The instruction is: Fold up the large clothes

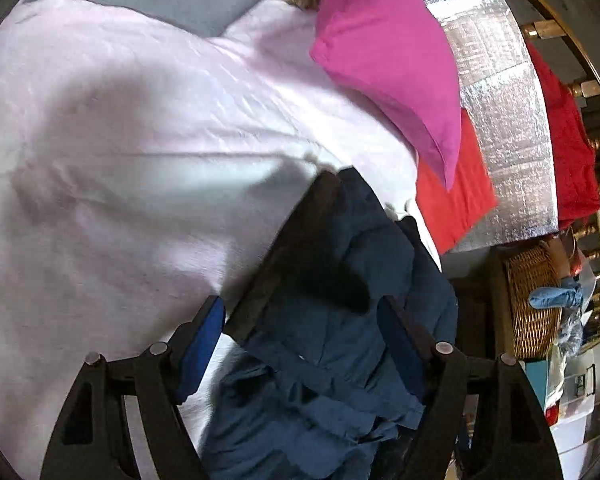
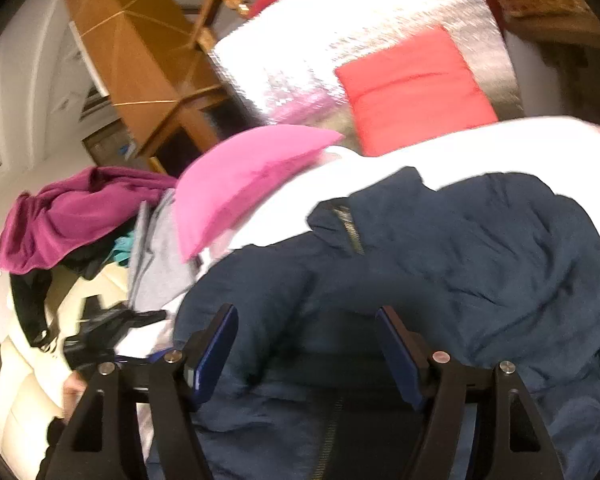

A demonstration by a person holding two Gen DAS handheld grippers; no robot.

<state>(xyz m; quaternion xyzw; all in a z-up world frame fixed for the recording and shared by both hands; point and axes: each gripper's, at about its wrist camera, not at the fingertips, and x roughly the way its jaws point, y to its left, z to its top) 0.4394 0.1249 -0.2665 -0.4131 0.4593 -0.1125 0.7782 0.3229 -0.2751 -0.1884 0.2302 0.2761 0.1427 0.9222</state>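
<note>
A dark navy padded jacket [image 2: 440,264] with a zip lies bunched on a white sheet [image 1: 120,160]. In the left wrist view the jacket [image 1: 332,340] lies between and beyond the open fingers of my left gripper [image 1: 304,328], which holds nothing. My right gripper [image 2: 306,340] is open just above the jacket's middle, its blue pads apart, gripping nothing.
A pink cushion [image 1: 384,56] lies on the sheet's far side, next to a folded red cloth [image 2: 412,88] on a silver foil mat [image 1: 500,100]. A pile of clothes with a magenta garment [image 2: 68,216] lies at the left. A wicker basket [image 1: 532,300] stands at the right.
</note>
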